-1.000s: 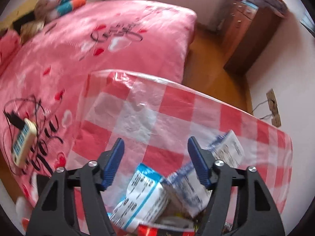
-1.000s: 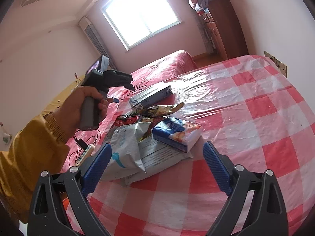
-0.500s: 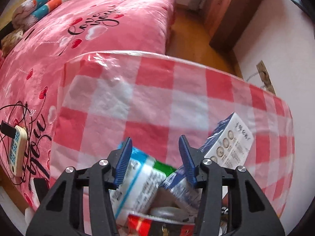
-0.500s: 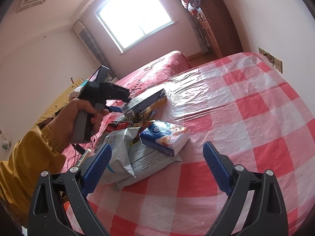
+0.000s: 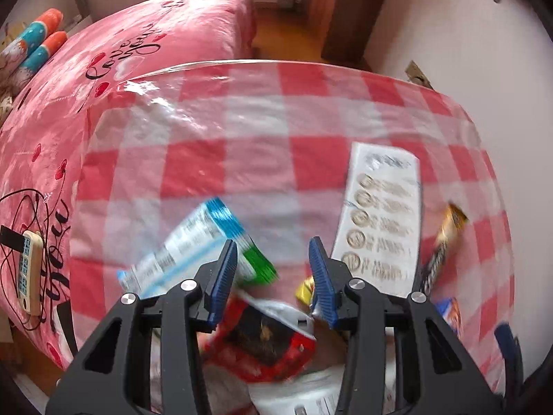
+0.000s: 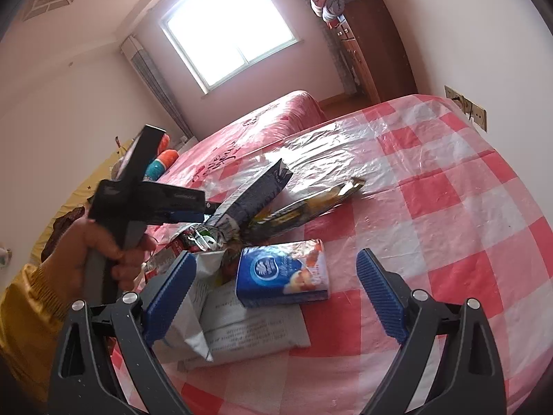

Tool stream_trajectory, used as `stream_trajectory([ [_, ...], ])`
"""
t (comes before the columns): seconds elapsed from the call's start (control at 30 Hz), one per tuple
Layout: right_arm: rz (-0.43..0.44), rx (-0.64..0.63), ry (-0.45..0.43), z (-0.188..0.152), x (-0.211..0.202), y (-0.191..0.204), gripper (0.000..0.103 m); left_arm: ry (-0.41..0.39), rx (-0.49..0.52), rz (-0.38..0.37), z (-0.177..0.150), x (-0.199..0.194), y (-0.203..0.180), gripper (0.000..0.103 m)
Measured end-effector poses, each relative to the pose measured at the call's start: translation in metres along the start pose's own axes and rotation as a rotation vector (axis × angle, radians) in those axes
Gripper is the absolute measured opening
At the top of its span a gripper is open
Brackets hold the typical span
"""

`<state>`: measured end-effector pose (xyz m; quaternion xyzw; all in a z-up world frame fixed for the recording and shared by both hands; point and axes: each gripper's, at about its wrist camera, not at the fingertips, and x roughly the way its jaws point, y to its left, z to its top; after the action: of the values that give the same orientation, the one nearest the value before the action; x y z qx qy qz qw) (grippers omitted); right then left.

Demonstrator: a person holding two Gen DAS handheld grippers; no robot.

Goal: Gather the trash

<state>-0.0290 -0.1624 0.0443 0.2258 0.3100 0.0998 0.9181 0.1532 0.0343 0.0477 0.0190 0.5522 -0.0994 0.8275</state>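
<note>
A pile of trash lies on the red-checked table (image 6: 449, 190): a blue tissue pack (image 6: 283, 276), a white plastic bag (image 6: 252, 328), a dark carton (image 6: 255, 190) and a gold wrapper (image 6: 311, 204). In the left wrist view I see a white-and-blue packet (image 5: 193, 245), the carton's white side (image 5: 380, 218), a red wrapper (image 5: 262, 342) and a brown snack bar (image 5: 442, 245). My left gripper (image 5: 273, 276) is part-open above the red wrapper, holding nothing; it also shows in the right wrist view (image 6: 193, 207) beside the carton. My right gripper (image 6: 276, 297) is wide open around the tissue pack, not touching it.
A pink bed (image 5: 103, 69) borders the table's left side, with a remote and cable (image 5: 29, 266) on it. A brown wooden cabinet (image 6: 373, 45) stands by the far wall under a folded blanket. Wall sockets (image 6: 466, 107) sit beyond the table's right edge.
My left gripper has narrowed its jaws and moved forward over the pile. My right gripper has moved closer to the tissue pack, jaws still wide open.
</note>
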Motion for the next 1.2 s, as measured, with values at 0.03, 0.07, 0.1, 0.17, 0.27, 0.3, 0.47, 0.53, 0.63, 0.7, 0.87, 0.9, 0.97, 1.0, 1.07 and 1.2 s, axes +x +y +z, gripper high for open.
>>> stream_trajectory([
  [0.03,-0.003,-0.004,0.005,0.000,0.001,0.000,0.093,0.002,0.003,-0.011,-0.004,-0.003,-0.002,0.045],
  [0.07,-0.005,-0.008,0.010,0.000,0.002,-0.001,0.093,0.004,0.009,-0.018,-0.008,-0.005,-0.004,0.044],
  [0.1,-0.008,-0.010,0.012,-0.001,0.002,-0.001,0.093,0.007,0.020,-0.020,-0.014,-0.008,-0.008,0.044],
  [0.17,-0.012,-0.012,0.025,-0.001,0.004,-0.002,0.093,0.014,0.036,-0.042,-0.022,-0.013,-0.010,0.044],
  [0.27,-0.019,-0.014,0.063,-0.005,0.011,-0.005,0.093,-0.043,0.036,-0.037,-0.033,-0.033,-0.007,0.044],
  [0.3,-0.021,-0.016,0.074,-0.006,0.013,-0.006,0.093,-0.067,0.028,-0.034,-0.036,-0.041,-0.003,0.044],
  [0.47,-0.033,-0.030,0.107,-0.008,0.022,-0.007,0.093,-0.145,0.026,-0.022,-0.052,-0.067,0.021,0.053],
  [0.53,-0.037,-0.028,0.111,-0.008,0.025,-0.008,0.093,-0.148,0.043,-0.028,-0.057,-0.068,0.029,0.053],
  [0.63,-0.051,-0.034,0.124,-0.008,0.030,-0.010,0.093,-0.159,0.104,-0.027,-0.070,-0.069,0.033,0.053],
  [0.7,-0.044,-0.020,0.140,-0.008,0.036,-0.014,0.093,-0.174,0.152,-0.019,-0.077,-0.070,0.034,0.053],
  [0.87,-0.046,-0.006,0.165,-0.007,0.046,-0.021,0.093,-0.182,0.264,-0.005,-0.086,-0.063,0.034,0.053],
  [0.9,-0.046,-0.008,0.169,-0.006,0.048,-0.021,0.093,-0.179,0.278,-0.005,-0.087,-0.061,0.034,0.053],
  [0.97,-0.040,-0.008,0.181,-0.007,0.051,-0.021,0.093,-0.175,0.314,-0.004,-0.089,-0.056,0.033,0.053],
  [1.0,-0.039,-0.009,0.187,-0.007,0.053,-0.021,0.093,-0.185,0.345,0.005,-0.090,-0.054,0.031,0.054],
  [1.07,-0.036,-0.016,0.193,-0.007,0.055,-0.020,0.093,-0.186,0.372,0.000,-0.091,-0.052,0.028,0.056],
  [1.2,-0.029,-0.032,0.201,-0.007,0.058,-0.017,0.093,-0.182,0.446,-0.017,-0.094,-0.047,0.019,0.066],
])
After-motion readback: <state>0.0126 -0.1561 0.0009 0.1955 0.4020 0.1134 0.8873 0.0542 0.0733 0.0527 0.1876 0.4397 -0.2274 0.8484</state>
